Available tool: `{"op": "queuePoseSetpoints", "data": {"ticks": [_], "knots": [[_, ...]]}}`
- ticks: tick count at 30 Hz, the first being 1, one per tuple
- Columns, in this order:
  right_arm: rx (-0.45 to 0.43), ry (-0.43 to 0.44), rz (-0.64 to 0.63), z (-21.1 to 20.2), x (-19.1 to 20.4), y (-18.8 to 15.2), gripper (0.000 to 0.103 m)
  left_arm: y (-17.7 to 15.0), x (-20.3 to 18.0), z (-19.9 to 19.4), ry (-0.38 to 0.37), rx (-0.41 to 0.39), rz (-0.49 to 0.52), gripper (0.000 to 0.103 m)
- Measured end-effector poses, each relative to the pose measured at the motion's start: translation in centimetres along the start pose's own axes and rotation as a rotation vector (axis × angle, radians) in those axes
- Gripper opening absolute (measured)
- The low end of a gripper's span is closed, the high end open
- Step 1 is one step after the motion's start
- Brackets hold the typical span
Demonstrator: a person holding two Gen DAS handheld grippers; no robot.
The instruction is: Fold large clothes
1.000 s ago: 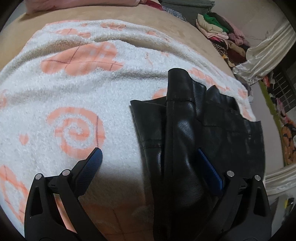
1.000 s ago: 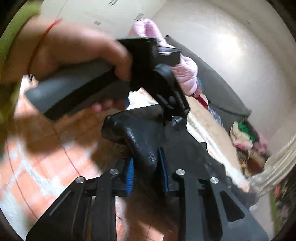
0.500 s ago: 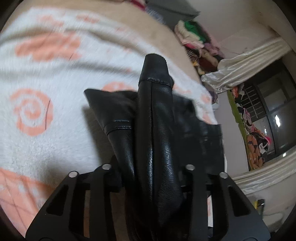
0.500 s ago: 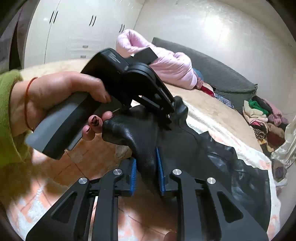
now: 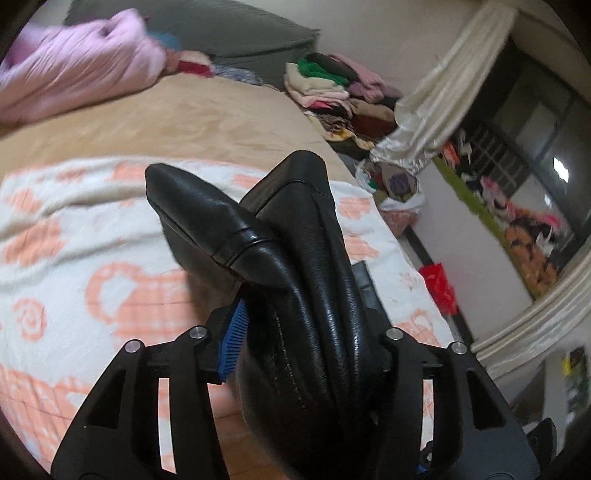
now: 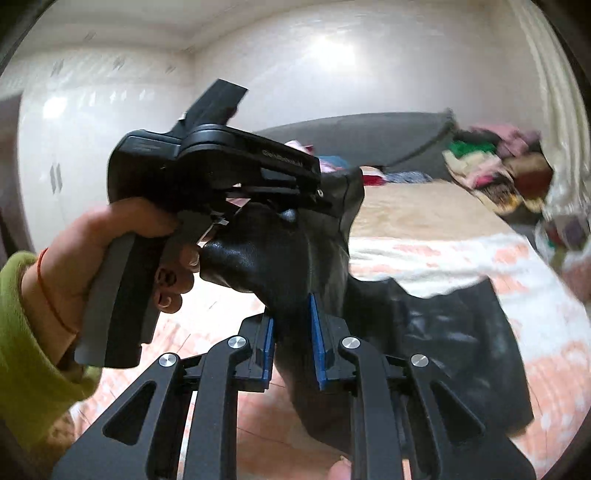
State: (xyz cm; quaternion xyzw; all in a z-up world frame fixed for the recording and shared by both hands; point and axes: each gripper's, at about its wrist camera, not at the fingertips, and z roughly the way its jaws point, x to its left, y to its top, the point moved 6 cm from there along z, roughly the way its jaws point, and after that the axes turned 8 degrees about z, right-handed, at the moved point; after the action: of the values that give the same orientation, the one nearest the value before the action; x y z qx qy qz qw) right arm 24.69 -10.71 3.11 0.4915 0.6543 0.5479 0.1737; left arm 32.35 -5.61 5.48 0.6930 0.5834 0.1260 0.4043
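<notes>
A black leather garment (image 5: pixel 295 240) is bunched up and lifted off a white blanket with orange patterns (image 5: pixel 74 240) on the bed. My left gripper (image 5: pixel 303 325) has a thick fold of the leather between its jaws, which are opening slightly while the blue pad (image 5: pixel 232 332) still touches it. My right gripper (image 6: pixel 293 325) is closing on another fold, both blue pads pressing it. The rest of the garment (image 6: pixel 443 332) hangs down to the blanket (image 6: pixel 461 258). In the right wrist view a hand (image 6: pixel 122 251) with a green sleeve holds the left gripper (image 6: pixel 317 192) just beyond.
A pink padded jacket (image 5: pixel 74 66) lies at the bed's far end against a grey headboard (image 5: pixel 221 29). Stacked clothes (image 5: pixel 332 85), a pale curtain (image 5: pixel 443 81) and a red bag (image 5: pixel 439 284) are off the bed's right side. White wardrobe doors (image 6: pixel 74 129) stand on the left.
The left gripper went from wide open beside the leather to clamped on a fold. Both grippers rose and carried the garment up off the blanket; both views tilted toward the far wall.
</notes>
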Motion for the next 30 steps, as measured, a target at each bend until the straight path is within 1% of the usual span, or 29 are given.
{"op": "queuePoseSetpoints", "data": {"ticks": [3, 5, 7, 8, 9, 11, 12, 13, 15, 16, 18, 19, 20, 21, 22, 23, 24, 25, 26, 27, 28, 30], "knots": [[-0.017, -0.036, 0.055, -1.6, -2.9, 0.0, 0.015, 0.3, -4.0, 2.5, 0.024, 0.025, 0.076, 0.044], [-0.014, -0.056, 0.115, -2.4, -5.3, -0.4, 0.014, 0.1, -5.9, 4.1, 0.035, 0.045, 0.106, 0.045], [-0.015, -0.077, 0.15, -2.9, -6.9, -0.9, 0.014, 0.0, -7.4, 5.6, 0.039, 0.058, 0.13, 0.05], [-0.012, -0.084, 0.171, -3.1, -7.7, -1.2, 0.014, -0.1, -8.2, 6.4, 0.023, 0.059, 0.14, 0.061], [-0.003, -0.107, 0.194, -3.2, -8.6, -1.5, 0.014, 0.0, -8.6, 6.7, -0.014, 0.047, 0.128, 0.068], [0.025, -0.147, 0.243, -3.1, -10.6, -2.1, 0.014, -0.1, -8.8, 6.9, -0.073, 0.043, 0.081, 0.068], [0.04, -0.16, 0.284, -3.0, -11.7, -2.4, 0.014, -0.1, -8.6, 6.9, -0.087, 0.04, 0.063, 0.069], [0.062, -0.177, 0.335, -3.0, -13.1, -2.9, 0.014, -0.3, -8.2, 6.7, -0.084, 0.031, 0.059, 0.069], [0.111, -0.2, 0.433, -2.7, -15.1, -3.8, 0.014, -0.8, -7.1, 6.4, -0.047, 0.023, 0.057, 0.07], [0.134, -0.189, 0.505, -2.7, -16.0, -4.6, 0.014, -1.6, -6.0, 6.4, -0.011, 0.031, 0.052, 0.073], [0.17, -0.132, 0.675, -2.7, -17.8, -6.0, 0.015, -3.5, -4.0, 6.6, 0.055, 0.063, 0.05, 0.073], [0.177, -0.116, 0.706, -2.5, -18.4, -6.1, 0.017, -4.7, -2.8, 6.9, 0.097, 0.082, 0.059, 0.073], [0.188, -0.102, 0.722, -2.5, -18.3, -6.2, 0.022, -6.0, -1.9, 7.3, 0.129, 0.104, 0.069, 0.073], [0.196, -0.105, 0.721, -2.5, -18.2, -6.1, 0.027, -6.8, -1.5, 7.6, 0.137, 0.121, 0.073, 0.073], [0.197, -0.114, 0.714, -2.6, -17.9, -6.1, 0.042, -8.1, -1.0, 8.3, 0.129, 0.153, 0.069, 0.073], [0.198, -0.11, 0.701, -2.6, -17.5, -5.9, 0.065, -8.6, -0.9, 8.6, 0.118, 0.171, 0.067, 0.073], [0.197, -0.098, 0.682, -2.5, -17.2, -5.3, 0.072, -9.2, -0.8, 8.9, 0.109, 0.181, 0.066, 0.073], [0.179, -0.099, 0.673, -2.6, -17.0, -4.6, 0.073, -9.7, -0.8, 9.2, 0.106, 0.18, 0.071, 0.073], [0.152, -0.107, 0.648, -2.8, -16.7, -3.4, 0.08, -9.9, -1.0, 9.2, 0.111, 0.178, 0.078, 0.073], [0.146, -0.116, 0.623, -2.7, -16.6, -2.6, 0.086, -10.0, -1.1, 9.2, 0.117, 0.176, 0.084, 0.073], [0.144, -0.137, 0.577, -2.4, -16.3, -1.5, 0.095, -10.0, -1.0, 9.1, 0.115, 0.172, 0.086, 0.073], [0.168, -0.197, 0.501, -0.8, -16.7, 0.0, 0.095, -9.9, -1.2, 9.1, 0.111, 0.169, 0.087, 0.073]]}}
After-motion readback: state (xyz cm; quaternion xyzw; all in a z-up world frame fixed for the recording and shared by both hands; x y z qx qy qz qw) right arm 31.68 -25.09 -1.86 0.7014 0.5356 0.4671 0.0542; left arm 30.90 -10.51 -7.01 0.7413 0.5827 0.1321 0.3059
